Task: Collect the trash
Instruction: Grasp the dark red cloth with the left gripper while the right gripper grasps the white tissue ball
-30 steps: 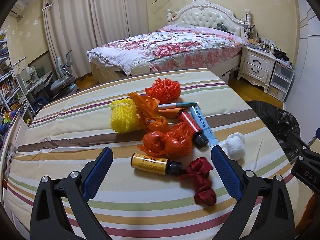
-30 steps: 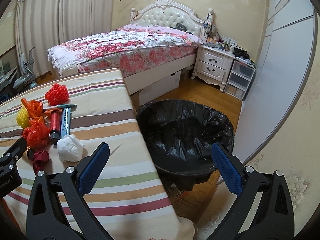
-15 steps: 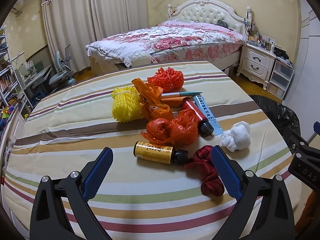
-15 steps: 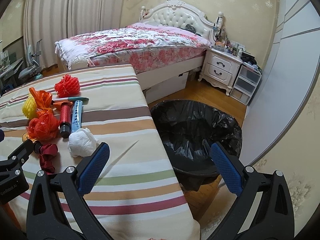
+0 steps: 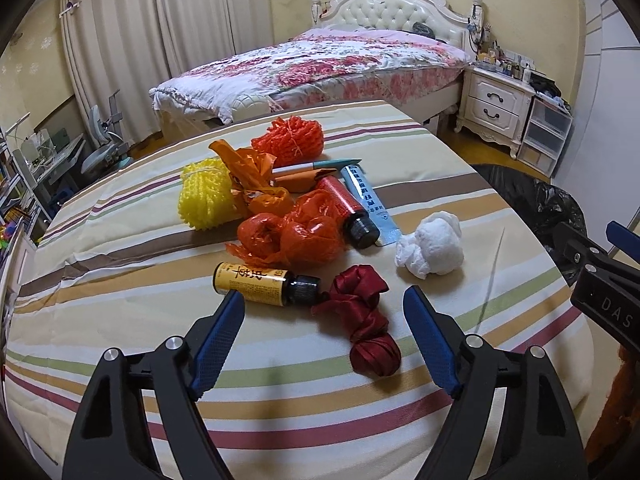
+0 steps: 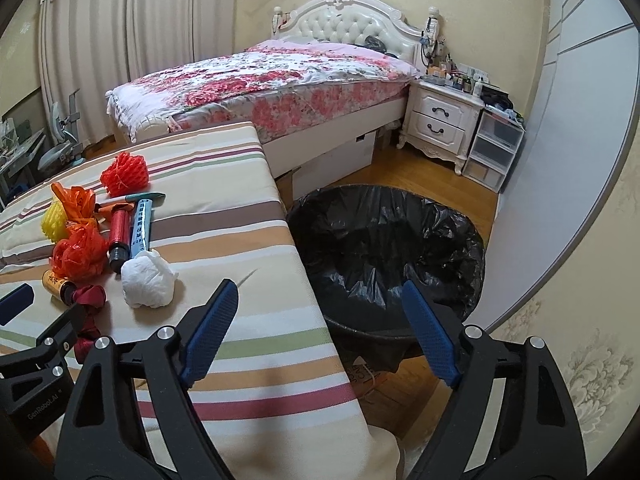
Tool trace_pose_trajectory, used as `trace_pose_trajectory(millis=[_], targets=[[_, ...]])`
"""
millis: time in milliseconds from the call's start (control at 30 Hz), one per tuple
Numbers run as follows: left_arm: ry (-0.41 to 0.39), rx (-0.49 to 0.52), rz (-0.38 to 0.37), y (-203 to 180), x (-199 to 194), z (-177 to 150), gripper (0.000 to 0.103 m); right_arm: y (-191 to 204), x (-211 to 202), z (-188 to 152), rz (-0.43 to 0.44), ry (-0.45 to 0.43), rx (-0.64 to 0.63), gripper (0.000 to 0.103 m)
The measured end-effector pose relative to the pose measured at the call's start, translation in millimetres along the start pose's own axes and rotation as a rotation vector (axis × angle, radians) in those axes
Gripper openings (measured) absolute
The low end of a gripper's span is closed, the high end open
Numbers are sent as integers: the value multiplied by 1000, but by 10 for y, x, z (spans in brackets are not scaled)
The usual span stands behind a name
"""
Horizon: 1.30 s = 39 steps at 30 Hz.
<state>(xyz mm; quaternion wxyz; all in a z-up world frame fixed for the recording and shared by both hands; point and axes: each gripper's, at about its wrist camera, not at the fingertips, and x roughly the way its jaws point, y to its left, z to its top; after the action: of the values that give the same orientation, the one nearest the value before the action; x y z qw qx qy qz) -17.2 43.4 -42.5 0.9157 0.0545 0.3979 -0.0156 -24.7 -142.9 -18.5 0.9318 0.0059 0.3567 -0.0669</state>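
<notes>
Trash heaped on the striped-cloth bench [image 5: 120, 248], both tongs empty and closing.

The heap sits at centre: a yellow foam net sleeve [image 5: 206, 198] at 9 o'clock, an orange-red foam net sleeve [image 5: 288, 140] at 12, crumpled orange plastic bags [image 5: 296, 236] in the middle, a red bottle with black cap [image 5: 348, 208] touching a blue tube [image 5: 366, 196] at 2, a white crumpled tissue wad [image 5: 432, 250] at 3, a yellow-labelled small bottle [image 5: 256, 282] and a dark red ribbon bundle [image 5: 366, 320] at 6. The left tongs [image 5: 324, 308] hover released above the ribbon and small bottle, narrowing, touching neither. The right tongs [image 6: 318, 298] hang released, narrowing, over the bench edge, with the black-bagged round bin [image 6: 384, 256] on the floor at 3 o'clock of the bench.
</notes>
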Motion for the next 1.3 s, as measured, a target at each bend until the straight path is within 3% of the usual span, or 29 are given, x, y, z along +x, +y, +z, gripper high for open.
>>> trace_pose_trajectory(millis=[133, 367, 667, 1300], targets=[[25, 12, -15, -74, 87, -44, 66, -43, 18, -19, -1, 4, 8, 82], [50, -8, -108, -58, 143, -138, 27, 1, 50, -51, 5, 14, -1, 82], [-29, -7, -107, 94, -138, -132, 27, 201, 50, -66, 37, 20, -40, 82], [-53, -160, 50, 1007, -106, -210, 27, 914, 91, -30, 147, 36, -159, 82]])
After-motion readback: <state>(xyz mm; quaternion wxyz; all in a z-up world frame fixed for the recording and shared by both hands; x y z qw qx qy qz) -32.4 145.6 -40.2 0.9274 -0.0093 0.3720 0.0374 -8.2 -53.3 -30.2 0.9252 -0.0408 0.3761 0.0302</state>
